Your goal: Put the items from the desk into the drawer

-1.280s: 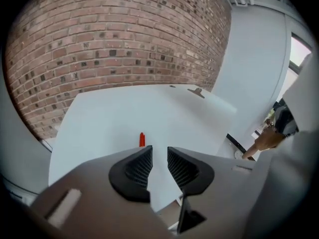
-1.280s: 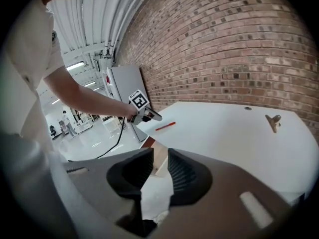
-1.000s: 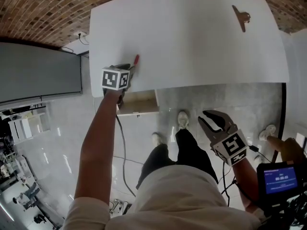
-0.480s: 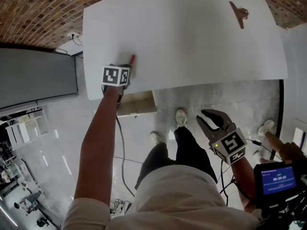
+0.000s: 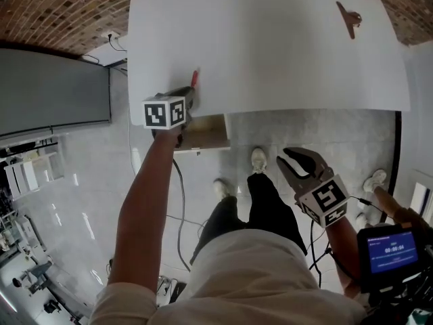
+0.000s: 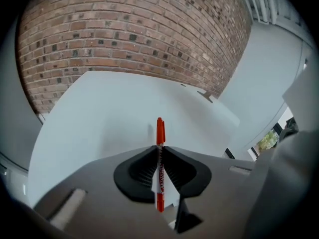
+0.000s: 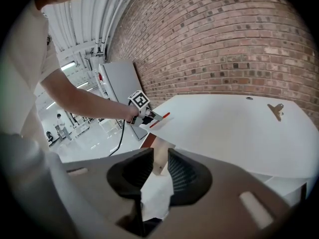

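We hold a slim red marker pen (image 6: 160, 128) pinched in the left hand-held gripper (image 6: 159, 153), whose two black ribbed pads are pressed against the barrel from either side. In the left gripper view the pen runs straight along the line of the jaws. Its capped end juts past the tips, and the other end reaches back towards the camera. The body is bright orange-red from end to end, the cap slightly thicker than the rest. Print runs along the barrel, too small for us to read.

From the head view, the pen's free end lies over the white surface (image 5: 270, 46) close to its front left corner, just inside the near edge. A faint shadow sits beside the pen on the white top. We cannot tell whether the tip touches it.

Right under that corner a light wooden drawer (image 5: 206, 135) shows below the edge of the surface.

The right hand-held gripper (image 7: 160, 156) has its jaws spread, gripping nothing, and through the gap we see the drawer's pale wood far off. It is held low at our right side, over the grey floor (image 5: 325, 141) and well apart from the surface.

A small brown clip-like thing (image 5: 350, 19) lies near the far right corner.
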A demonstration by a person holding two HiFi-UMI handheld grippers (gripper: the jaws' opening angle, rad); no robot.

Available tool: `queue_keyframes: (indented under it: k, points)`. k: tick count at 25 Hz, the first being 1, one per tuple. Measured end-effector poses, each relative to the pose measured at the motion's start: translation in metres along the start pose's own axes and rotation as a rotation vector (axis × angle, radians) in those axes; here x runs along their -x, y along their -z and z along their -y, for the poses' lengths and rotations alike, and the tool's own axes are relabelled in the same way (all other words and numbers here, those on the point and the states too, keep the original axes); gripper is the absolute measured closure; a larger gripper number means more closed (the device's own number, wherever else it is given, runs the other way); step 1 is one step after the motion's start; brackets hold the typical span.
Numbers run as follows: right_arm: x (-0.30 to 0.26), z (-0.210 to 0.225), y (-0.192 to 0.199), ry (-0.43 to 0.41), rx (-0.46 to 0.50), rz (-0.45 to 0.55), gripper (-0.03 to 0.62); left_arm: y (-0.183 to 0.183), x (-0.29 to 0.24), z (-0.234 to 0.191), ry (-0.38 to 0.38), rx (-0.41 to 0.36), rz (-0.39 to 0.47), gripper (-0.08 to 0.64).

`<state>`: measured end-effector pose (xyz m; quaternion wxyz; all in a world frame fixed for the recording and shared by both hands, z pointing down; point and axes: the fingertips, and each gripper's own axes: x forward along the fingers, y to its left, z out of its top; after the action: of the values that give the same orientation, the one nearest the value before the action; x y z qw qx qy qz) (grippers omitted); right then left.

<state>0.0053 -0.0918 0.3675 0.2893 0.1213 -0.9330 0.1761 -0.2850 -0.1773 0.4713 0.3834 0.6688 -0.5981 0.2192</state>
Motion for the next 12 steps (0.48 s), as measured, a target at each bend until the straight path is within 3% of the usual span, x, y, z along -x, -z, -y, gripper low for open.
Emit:
queue_keyframes:
  k: [5, 12]
  points:
    - [-0.011, -0.032, -0.003, -0.018, 0.032, -0.021, 0.511, 0.031, 0.033, 0.006, 0.041, 0.065, 0.080, 0.509]
    - [-0.022, -0.089, 0.017, -0.041, 0.061, -0.072, 0.511, 0.120, 0.069, 0.007, 0.062, 0.147, 0.118, 0.509]
